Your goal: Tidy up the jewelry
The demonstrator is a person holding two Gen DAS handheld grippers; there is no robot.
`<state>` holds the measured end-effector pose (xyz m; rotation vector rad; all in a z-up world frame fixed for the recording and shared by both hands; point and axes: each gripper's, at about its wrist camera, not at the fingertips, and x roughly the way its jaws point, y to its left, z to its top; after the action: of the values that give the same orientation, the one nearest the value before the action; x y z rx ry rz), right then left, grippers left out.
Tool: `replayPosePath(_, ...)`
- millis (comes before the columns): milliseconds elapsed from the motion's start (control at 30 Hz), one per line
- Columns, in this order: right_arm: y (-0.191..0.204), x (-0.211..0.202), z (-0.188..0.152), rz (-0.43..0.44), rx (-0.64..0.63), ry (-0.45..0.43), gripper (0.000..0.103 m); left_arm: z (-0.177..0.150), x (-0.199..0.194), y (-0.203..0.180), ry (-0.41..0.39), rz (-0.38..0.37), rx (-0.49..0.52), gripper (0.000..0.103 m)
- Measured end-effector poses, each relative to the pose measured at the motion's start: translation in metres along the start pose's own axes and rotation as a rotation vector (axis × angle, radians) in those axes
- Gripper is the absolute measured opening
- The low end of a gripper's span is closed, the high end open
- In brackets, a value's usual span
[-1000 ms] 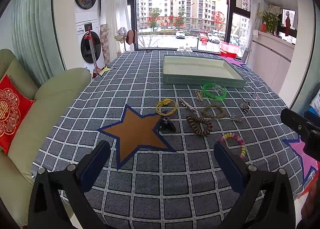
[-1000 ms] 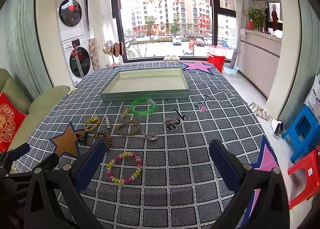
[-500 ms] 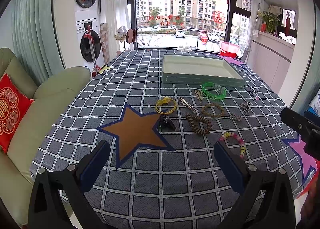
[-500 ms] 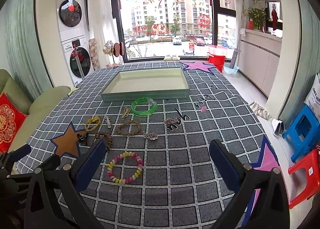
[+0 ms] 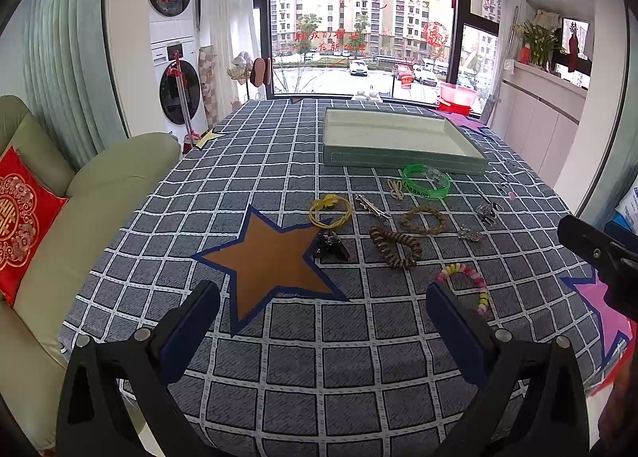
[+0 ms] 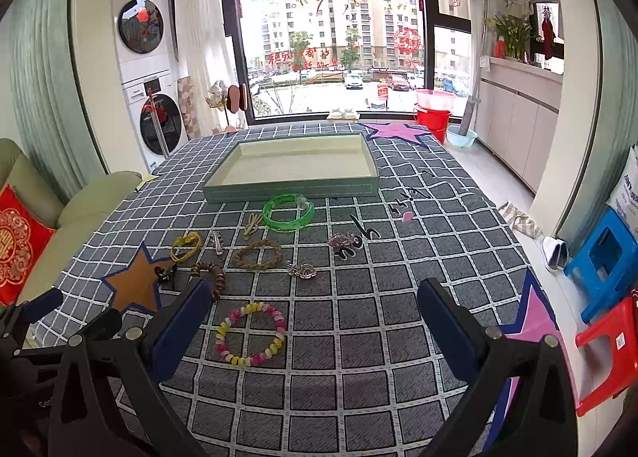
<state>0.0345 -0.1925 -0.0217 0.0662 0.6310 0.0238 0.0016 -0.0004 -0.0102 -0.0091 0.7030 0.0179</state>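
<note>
Several pieces of jewelry lie loose on the checked cloth in front of a shallow green tray [image 5: 402, 160] [image 6: 291, 188], which holds nothing. Among them are a green bangle [image 5: 425, 181] [image 6: 288, 212], a pink and yellow bead bracelet [image 5: 466, 277] [image 6: 251, 333], a braided tan ring [image 5: 423, 219] [image 6: 258, 254], a brown coil band [image 5: 394, 246] [image 6: 211, 275], a yellow cord loop [image 5: 331, 210] [image 6: 186, 245] and a black clip [image 5: 330, 245]. My left gripper [image 5: 319, 313] and right gripper [image 6: 315, 311] both hover open near the table's front edge, holding nothing.
A green sofa [image 5: 60, 197] with a red cushion [image 5: 20, 217] stands left of the table. Blue and red plastic stools [image 6: 606, 257] sit on the floor to the right. The right gripper's body [image 5: 598, 249] shows at the left wrist view's right edge.
Both views have shifted very slightly. No jewelry has moved and both grippers stay open.
</note>
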Motion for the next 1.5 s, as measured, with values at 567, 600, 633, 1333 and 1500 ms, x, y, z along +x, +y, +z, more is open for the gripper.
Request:
replayPosePath(567,-0.001,0.0,0.0,0.001,0.0,0.0,0.103,-0.001,0.001,-0.001,0.003,-0.003,-0.002,0.103)
replayPosePath(600,0.0,0.0,0.0,0.0,0.0,0.001,0.103,-0.001,0.001,0.0,0.003,-0.004,-0.002,0.103)
replayPosePath(633,0.0,0.0,0.0,0.0,0.0,0.001,0.103,-0.001,0.001,-0.001,0.003,-0.004,-0.002,0.103)
replayPosePath(1333,0.002,0.001,-0.004,0.017,0.007,0.012,0.103,-0.003,0.004,0.004,0.016,-0.003,-0.019,0.103)
replayPosePath(1500,-0.007,0.009,-0.004,0.077,0.047,0.025,0.103,-0.002,0.009,0.01,0.04,-0.029,-0.04,0.103)
